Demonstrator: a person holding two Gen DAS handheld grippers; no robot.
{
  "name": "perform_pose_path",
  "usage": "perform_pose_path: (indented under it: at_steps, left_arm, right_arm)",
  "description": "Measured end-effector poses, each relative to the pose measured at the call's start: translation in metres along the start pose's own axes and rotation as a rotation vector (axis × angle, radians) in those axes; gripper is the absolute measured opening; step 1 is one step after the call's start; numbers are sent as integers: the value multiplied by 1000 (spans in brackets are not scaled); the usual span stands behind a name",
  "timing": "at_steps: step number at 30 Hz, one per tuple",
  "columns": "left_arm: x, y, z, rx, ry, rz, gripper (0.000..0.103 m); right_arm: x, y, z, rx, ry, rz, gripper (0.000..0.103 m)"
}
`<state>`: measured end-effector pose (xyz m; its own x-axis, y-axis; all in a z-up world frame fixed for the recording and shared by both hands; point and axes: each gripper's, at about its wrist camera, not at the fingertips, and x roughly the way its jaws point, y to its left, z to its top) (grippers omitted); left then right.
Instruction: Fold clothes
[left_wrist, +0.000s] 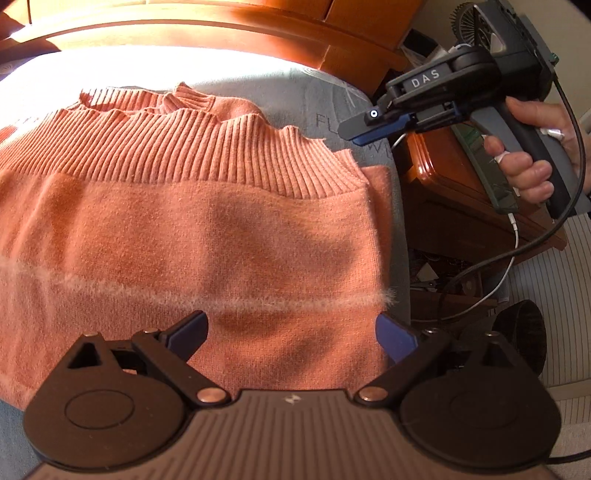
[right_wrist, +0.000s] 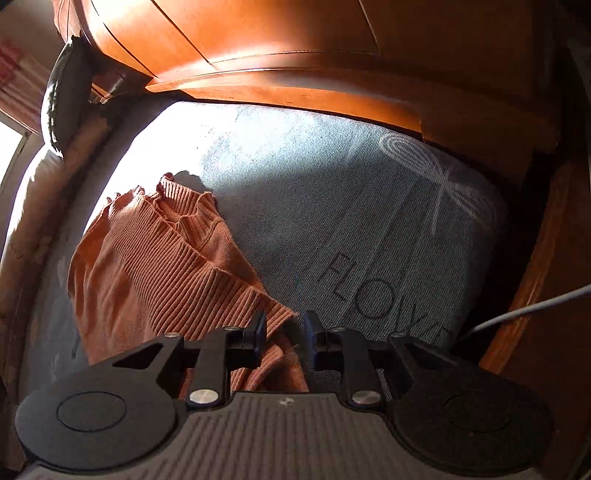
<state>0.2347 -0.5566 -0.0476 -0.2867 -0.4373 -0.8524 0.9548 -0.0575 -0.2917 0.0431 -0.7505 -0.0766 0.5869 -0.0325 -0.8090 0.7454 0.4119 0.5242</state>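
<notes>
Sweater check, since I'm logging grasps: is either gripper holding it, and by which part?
Neither. The left gripper is wide open over the sweater; the right gripper is open beside its ribbed hem, gripping nothing.

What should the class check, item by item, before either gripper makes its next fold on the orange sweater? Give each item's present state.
1. Left gripper free of cloth: ok; open, fingers spread above the sweater.
2. Right gripper free of cloth: ok; open, with nothing between the fingers.
3. Sweater fully on the grey cover: ok in the visible part; its left end is cut off in the left wrist view.
4. Ribbed hem flat: not ok; it lies wavy and bunched.
5. Right edge aligned: not ok; an under layer sticks out past the top layer.
6. Cables clear of the sweater: ok; they hang beside the bed.
</notes>
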Motion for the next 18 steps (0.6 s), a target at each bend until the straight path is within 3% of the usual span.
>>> perform_pose_path:
  at_steps: [4,11,15,17,18]
  left_arm:
    - [-3,-8,5,59,-40,6,97]
    - [17,-16,29,210,-86,-17,97]
    - [26,-13,33,199,-73,12,97]
    - [28,-10,36,175,-75,16,97]
    - [31,-8,39,168,-73,11,97]
  right_arm:
    - [1,-17,-33,165,-7,36,41]
    - [0,-38,-55,313,-17,50,42]
    - [8,-53,-66,443,-26,175,42]
    - [13,-56,-68,452,-44,204,30]
    - [15,-55,-68,443,-43,195,15]
